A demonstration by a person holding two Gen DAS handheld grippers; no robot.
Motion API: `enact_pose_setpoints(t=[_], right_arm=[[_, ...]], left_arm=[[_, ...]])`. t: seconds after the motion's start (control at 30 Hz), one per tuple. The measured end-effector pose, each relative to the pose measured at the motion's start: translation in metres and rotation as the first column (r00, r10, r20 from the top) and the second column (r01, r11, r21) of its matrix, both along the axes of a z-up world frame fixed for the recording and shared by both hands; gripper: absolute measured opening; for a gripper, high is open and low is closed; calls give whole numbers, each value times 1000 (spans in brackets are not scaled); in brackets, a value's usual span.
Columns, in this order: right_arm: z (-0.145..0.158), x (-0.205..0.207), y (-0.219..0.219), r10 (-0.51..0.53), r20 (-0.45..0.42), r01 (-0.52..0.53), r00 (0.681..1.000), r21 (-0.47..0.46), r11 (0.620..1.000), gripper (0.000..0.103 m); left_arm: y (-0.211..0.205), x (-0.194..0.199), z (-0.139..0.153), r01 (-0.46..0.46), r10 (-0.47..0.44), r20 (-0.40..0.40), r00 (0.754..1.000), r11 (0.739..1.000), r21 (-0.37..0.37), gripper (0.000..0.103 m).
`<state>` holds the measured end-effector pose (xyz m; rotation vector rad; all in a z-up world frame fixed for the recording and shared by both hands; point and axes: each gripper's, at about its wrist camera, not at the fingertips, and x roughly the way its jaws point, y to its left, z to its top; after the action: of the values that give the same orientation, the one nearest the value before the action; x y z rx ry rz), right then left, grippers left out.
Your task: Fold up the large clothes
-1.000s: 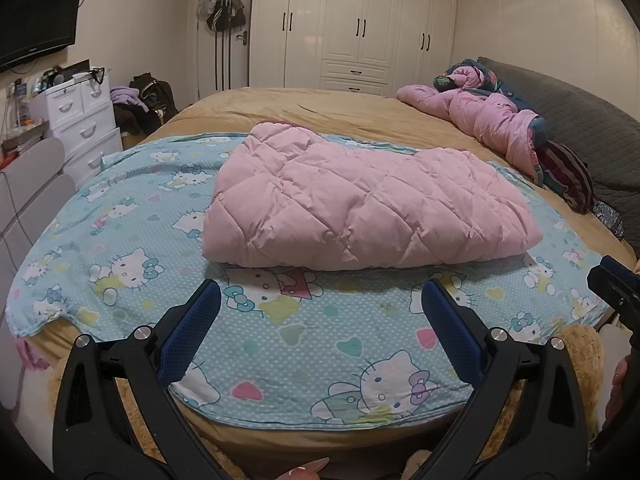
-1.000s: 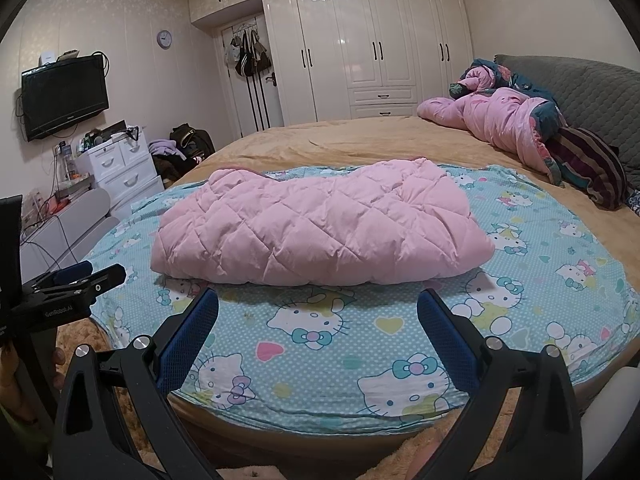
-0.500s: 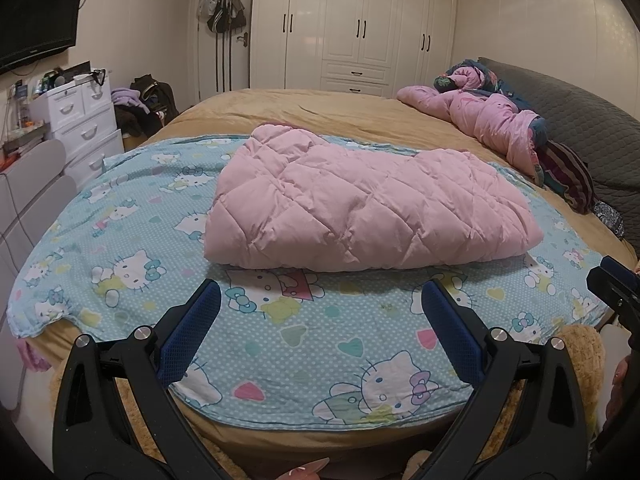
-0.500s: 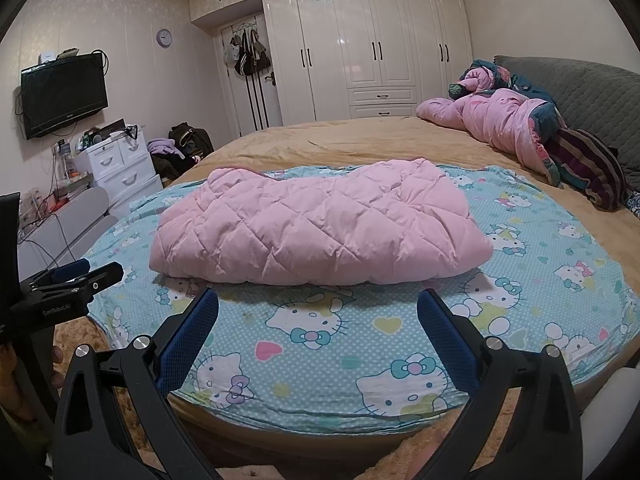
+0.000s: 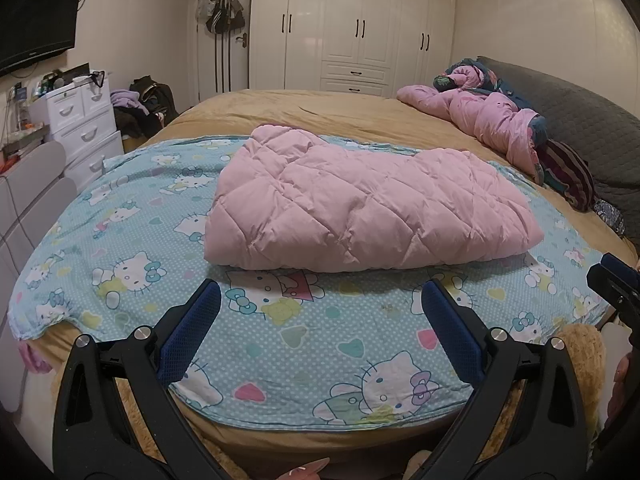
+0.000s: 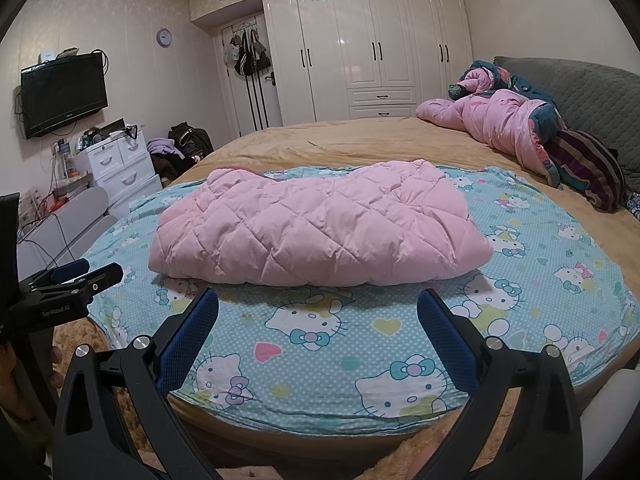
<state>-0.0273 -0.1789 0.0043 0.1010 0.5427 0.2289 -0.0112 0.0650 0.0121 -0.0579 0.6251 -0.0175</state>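
A pink quilted padded garment (image 5: 360, 204) (image 6: 320, 232) lies folded into a thick bundle on a blue cat-print sheet (image 5: 280, 332) (image 6: 340, 344) spread over the bed. My left gripper (image 5: 320, 300) hovers open near the sheet's front edge, a short way in front of the bundle, holding nothing. My right gripper (image 6: 318, 312) is open too, equally short of the bundle. Each gripper shows in the other's view: the right one at the far right edge (image 5: 612, 280), the left one at the far left (image 6: 72, 280).
A tan bedspread (image 5: 320, 116) covers the bed. A heap of pink and dark bedding (image 5: 500, 120) lies at the right by the grey headboard (image 6: 580, 88). White drawers (image 5: 80, 120), a wall TV (image 6: 64, 92) and white wardrobes (image 6: 360, 48) line the room.
Both views have shifted only slightly; the pink bundle and sheet lie as before, and both grippers stay open.
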Motion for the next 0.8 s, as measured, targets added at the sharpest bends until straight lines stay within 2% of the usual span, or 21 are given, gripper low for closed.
enact_pose_setpoints(t=[0.8], right_arm=[[-4, 0, -11, -24, -6, 24, 1000, -5, 1000, 99]], left_arm=[[1, 6, -6, 1, -1, -21, 1000, 1000, 10, 94]])
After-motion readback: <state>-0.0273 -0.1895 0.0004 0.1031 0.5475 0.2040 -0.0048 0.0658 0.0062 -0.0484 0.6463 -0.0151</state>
